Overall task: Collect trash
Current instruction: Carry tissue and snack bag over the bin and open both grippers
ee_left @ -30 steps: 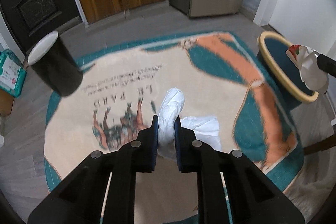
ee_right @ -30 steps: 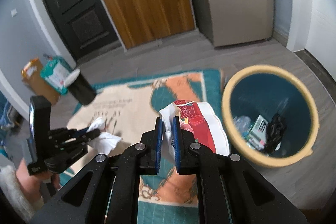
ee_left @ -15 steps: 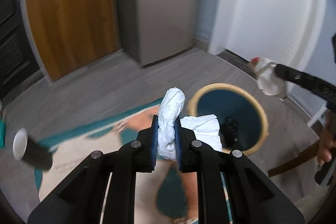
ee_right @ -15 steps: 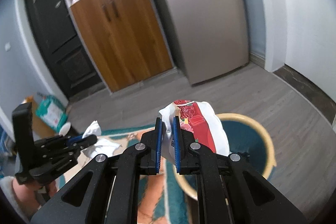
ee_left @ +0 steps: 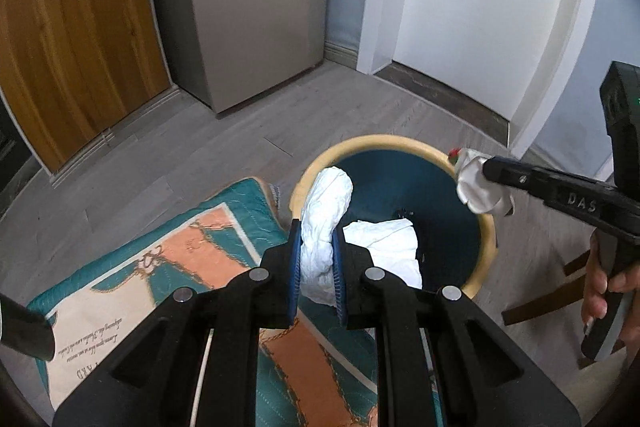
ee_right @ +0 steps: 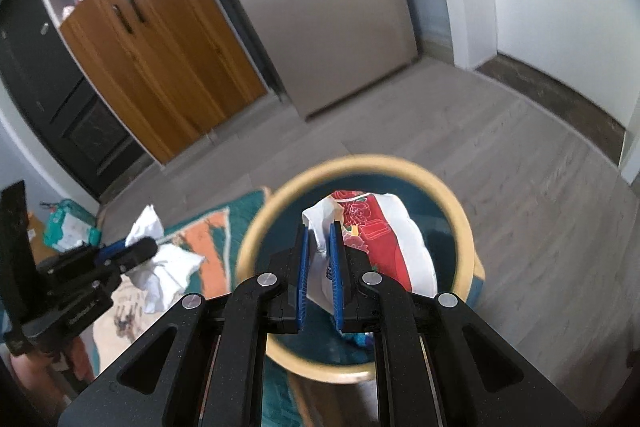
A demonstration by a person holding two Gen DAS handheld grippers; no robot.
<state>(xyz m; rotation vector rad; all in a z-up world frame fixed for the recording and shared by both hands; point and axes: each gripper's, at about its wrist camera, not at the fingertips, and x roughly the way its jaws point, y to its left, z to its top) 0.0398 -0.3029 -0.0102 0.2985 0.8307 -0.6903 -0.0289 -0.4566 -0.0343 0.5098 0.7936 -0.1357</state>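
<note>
White tissue (ee_left: 324,223) pinched in left gripper (ee_left: 316,267); right gripper (ee_right: 320,267) clamps red-white bag (ee_right: 384,239) over bin (ee_right: 460,223)

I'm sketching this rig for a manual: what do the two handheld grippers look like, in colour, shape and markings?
Both are matte black plastic. The left gripper and the right gripper each have two angular linkage arms with silver round pivot pins and triangular cut-outs, ending in blue ribbed finger pads. Seen from the left wrist camera, the right gripper's arm bears raised letters "DAS". No cables or sleeves show.
</note>
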